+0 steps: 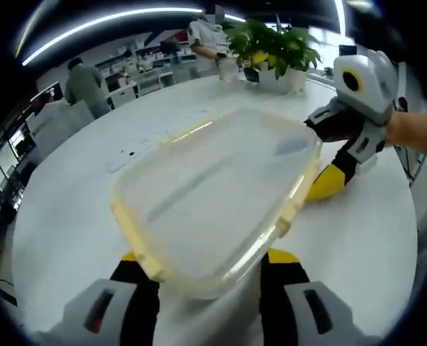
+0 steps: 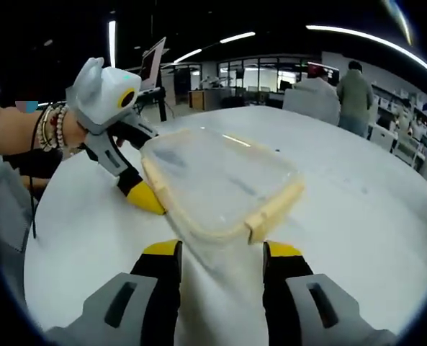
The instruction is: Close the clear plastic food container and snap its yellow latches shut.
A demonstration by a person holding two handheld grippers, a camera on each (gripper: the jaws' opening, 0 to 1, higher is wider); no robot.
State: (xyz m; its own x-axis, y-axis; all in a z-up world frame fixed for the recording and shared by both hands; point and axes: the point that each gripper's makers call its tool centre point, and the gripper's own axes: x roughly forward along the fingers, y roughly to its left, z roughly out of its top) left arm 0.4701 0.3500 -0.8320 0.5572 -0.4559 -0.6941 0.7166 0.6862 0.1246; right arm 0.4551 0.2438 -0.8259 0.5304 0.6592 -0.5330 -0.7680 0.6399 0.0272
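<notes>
The clear plastic food container lies on the white table, its lid resting on top and its yellow latches flared outward. My left gripper stands open, its yellow-tipped jaws either side of the container's near edge. My right gripper comes in from the right, one yellow fingertip against the container's far side. In the right gripper view the container sits just beyond my open right gripper. There the left gripper touches its left corner, held by a hand with bracelets.
Potted plants stand at the far edge of the round table. People stand by desks behind it. Flat papers lie left of the container. The table's right edge is close.
</notes>
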